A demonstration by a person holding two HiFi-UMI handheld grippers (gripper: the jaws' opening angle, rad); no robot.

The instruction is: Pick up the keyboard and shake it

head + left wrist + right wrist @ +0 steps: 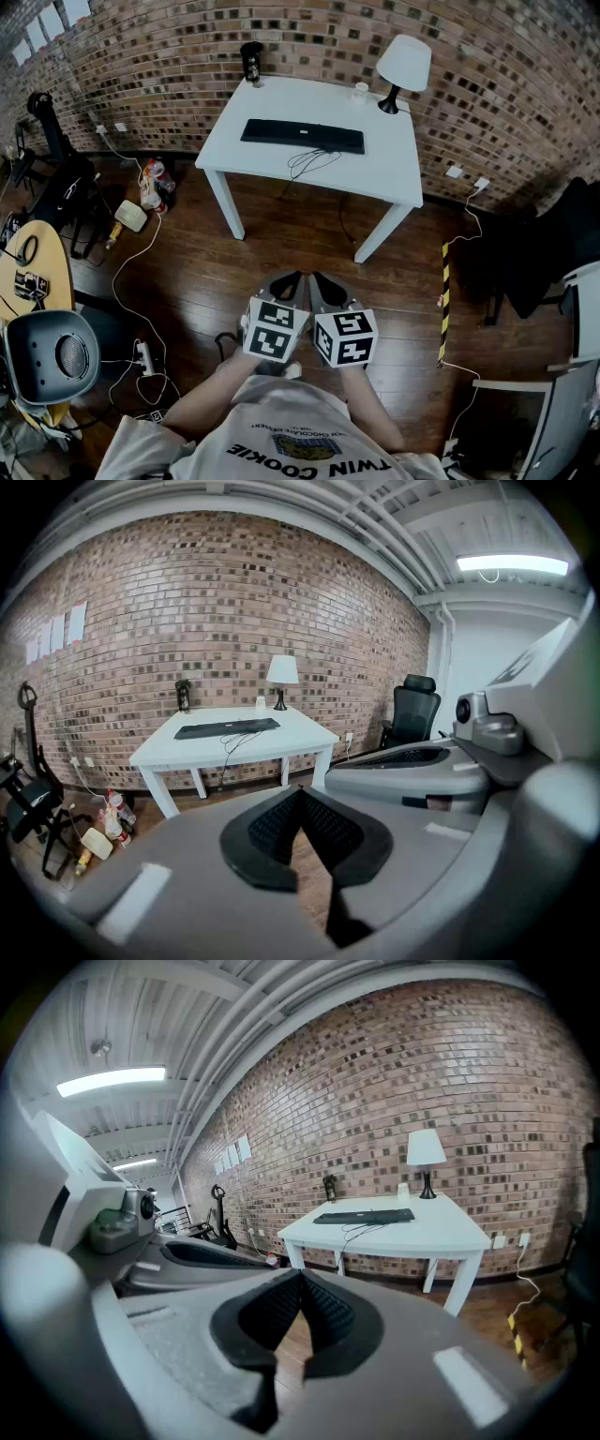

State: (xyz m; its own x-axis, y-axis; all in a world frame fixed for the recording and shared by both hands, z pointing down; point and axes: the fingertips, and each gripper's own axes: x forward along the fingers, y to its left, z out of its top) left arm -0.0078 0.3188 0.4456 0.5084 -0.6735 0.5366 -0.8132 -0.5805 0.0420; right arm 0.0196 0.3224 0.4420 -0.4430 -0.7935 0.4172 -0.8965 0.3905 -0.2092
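Observation:
A black keyboard lies flat on the white table by the brick wall, its cable looped toward the table's front edge. It also shows in the left gripper view as the keyboard and in the right gripper view as the keyboard. My left gripper and right gripper are held side by side over the wooden floor, well short of the table. Both are shut with nothing between the pads, as the left gripper and right gripper show in their own views.
On the table stand a white lamp, a dark bottle and a small white cup. Bottles and cables litter the floor at the left. A grey chair is at lower left and a black office chair at right.

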